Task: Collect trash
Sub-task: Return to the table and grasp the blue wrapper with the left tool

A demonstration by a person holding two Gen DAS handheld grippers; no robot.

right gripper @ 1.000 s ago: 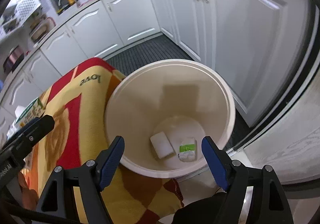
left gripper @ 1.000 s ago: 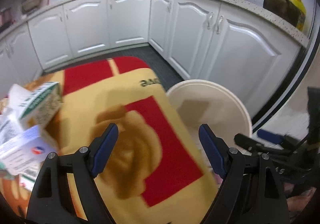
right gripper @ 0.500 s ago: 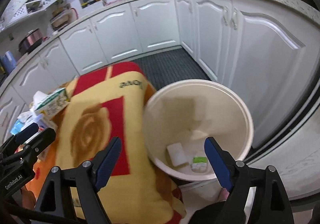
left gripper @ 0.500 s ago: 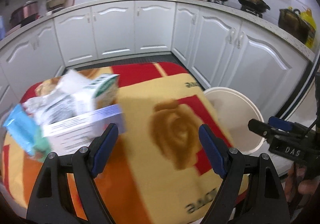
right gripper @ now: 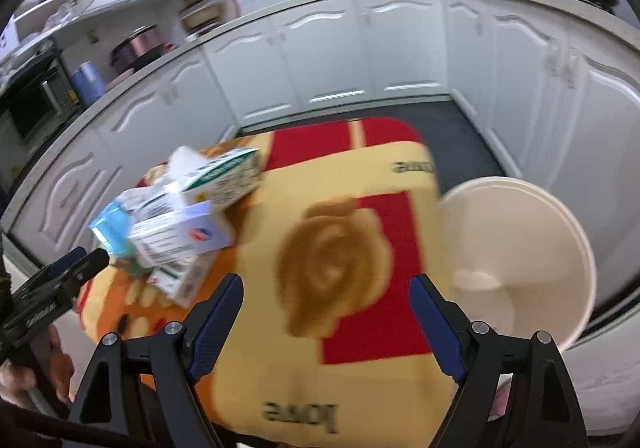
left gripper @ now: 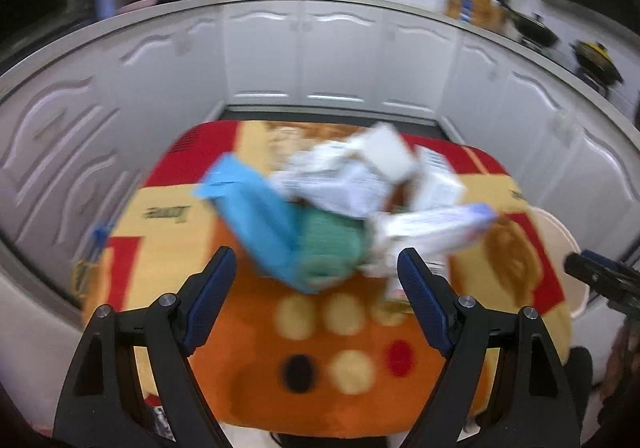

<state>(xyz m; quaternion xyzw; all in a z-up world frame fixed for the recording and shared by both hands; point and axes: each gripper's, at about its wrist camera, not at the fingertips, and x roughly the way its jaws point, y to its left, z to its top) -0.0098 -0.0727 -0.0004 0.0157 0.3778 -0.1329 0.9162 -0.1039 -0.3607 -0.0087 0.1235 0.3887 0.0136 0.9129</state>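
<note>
Both grippers are being swung away from the bin (right gripper: pixel 516 252) toward the heap of trash (left gripper: pixel 352 204), which a second ago was being glimpsed only at the left edge of the left wrist view. The left gripper (left gripper: pixel 316 300) is being held with its jaws wide apart and nothing between them, the blurred heap lying just beyond its fingertips. That heap is being made up of a blue pack (left gripper: pixel 256 220), a green bundle (left gripper: pixel 328 252) and several white cartons, all lying on the red, yellow and orange cloth (left gripper: pixel 348 360) over the table. The right gripper (right gripper: pixel 326 324) is likewise being held spread and empty, above the cloth's brown rose print (right gripper: pixel 332 268). In its view the green-and-white carton (right gripper: pixel 224 180) and a white box (right gripper: pixel 180 236) are being seen at the far left, the cream bin standing at the right, just beside the table's edge. White cabinets (right gripper: pixel 340 56) are being seen beyond.
</note>
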